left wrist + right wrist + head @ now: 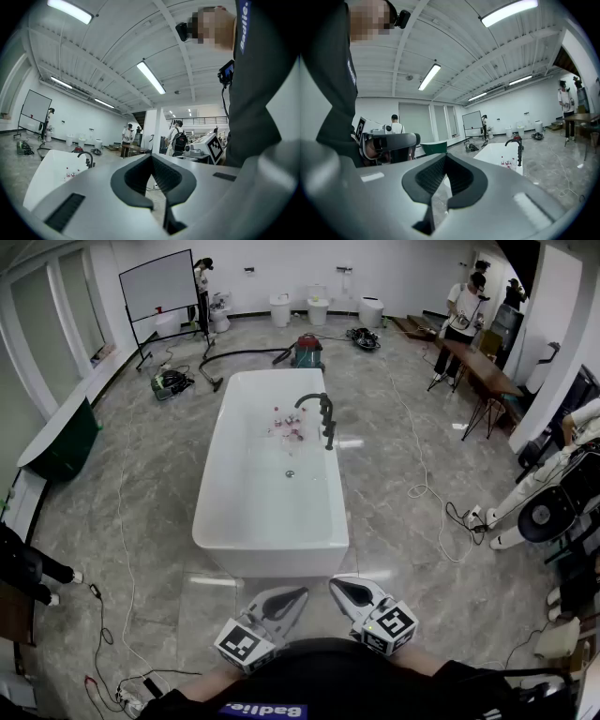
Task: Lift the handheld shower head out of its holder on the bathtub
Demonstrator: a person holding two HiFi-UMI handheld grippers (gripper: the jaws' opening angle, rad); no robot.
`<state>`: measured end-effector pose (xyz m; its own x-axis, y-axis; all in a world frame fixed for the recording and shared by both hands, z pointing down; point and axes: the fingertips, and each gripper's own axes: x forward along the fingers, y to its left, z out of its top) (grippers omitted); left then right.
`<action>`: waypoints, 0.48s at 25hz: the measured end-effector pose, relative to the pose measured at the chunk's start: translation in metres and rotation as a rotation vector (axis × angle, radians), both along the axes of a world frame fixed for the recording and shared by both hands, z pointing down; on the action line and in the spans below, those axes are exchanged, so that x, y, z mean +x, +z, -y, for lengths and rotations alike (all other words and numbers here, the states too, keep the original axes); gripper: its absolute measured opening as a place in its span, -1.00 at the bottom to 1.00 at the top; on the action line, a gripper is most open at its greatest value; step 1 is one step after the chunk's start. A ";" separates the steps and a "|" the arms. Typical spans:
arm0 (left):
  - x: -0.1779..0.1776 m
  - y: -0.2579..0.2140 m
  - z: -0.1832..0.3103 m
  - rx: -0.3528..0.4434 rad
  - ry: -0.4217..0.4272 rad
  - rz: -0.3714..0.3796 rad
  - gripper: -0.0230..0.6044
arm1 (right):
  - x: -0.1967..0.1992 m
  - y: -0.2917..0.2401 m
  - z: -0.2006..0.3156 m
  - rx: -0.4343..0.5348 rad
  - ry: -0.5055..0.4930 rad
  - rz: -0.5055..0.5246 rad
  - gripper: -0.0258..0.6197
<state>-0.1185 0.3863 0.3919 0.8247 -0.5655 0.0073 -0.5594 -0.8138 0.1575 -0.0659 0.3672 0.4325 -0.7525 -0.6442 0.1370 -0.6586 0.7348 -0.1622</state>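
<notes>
While both grippers sit low by the person's dark shirt at six o'clock in the head view, the white bathtub (272,545) stands well apart at twelve o'clock. The left gripper (295,596) and right gripper (339,587) each have jaws pressed together, holding nothing. The black handheld shower head (329,430) stands in its holder on the tub's rim, at one o'clock from the tub's centre, beside the curved tap (309,397).
</notes>
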 end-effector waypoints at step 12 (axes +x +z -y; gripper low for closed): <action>0.002 -0.002 -0.004 0.006 0.002 0.012 -0.91 | 0.004 -0.001 -0.003 0.002 0.003 0.004 -0.92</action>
